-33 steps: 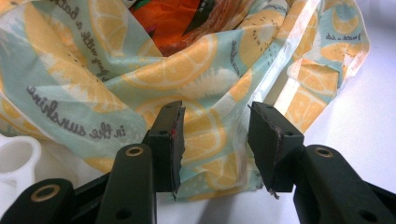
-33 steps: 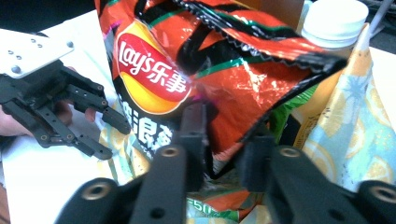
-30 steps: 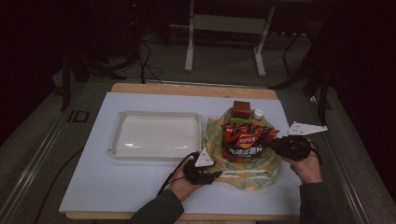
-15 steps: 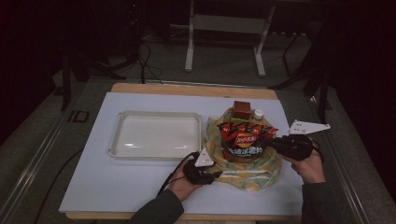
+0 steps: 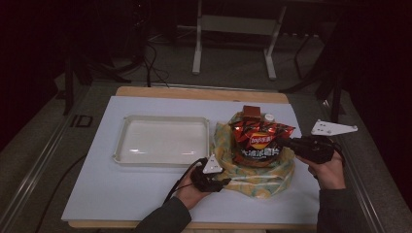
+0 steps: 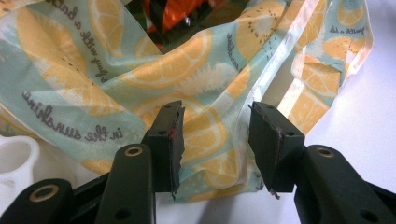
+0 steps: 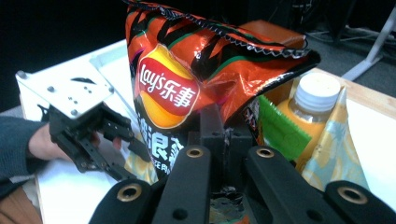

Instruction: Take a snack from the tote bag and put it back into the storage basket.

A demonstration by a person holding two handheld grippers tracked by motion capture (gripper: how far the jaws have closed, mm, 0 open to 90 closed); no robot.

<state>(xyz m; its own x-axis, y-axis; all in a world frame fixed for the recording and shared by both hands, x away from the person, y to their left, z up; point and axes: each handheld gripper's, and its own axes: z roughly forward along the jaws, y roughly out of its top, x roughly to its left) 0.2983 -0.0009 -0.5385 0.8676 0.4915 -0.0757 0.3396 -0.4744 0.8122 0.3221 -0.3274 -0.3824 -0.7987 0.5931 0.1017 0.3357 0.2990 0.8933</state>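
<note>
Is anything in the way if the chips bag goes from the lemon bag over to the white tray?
Nothing visible blocks it. The right tool is shut on the chips bag, and the white tray sits empty beside the lemon cloth bag. The bag's soft wall and the left tool lie low nearby.

"lay's乐事" on the chip bag (image 7: 187,88); "in the sunshine" on the lemon-print cloth (image 6: 93,93)

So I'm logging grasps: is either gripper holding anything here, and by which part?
The right gripper is shut on the chip bag, pinching its side edge. The left gripper is open around a fold of the lemon-print cloth bag, gripping nothing.
</note>
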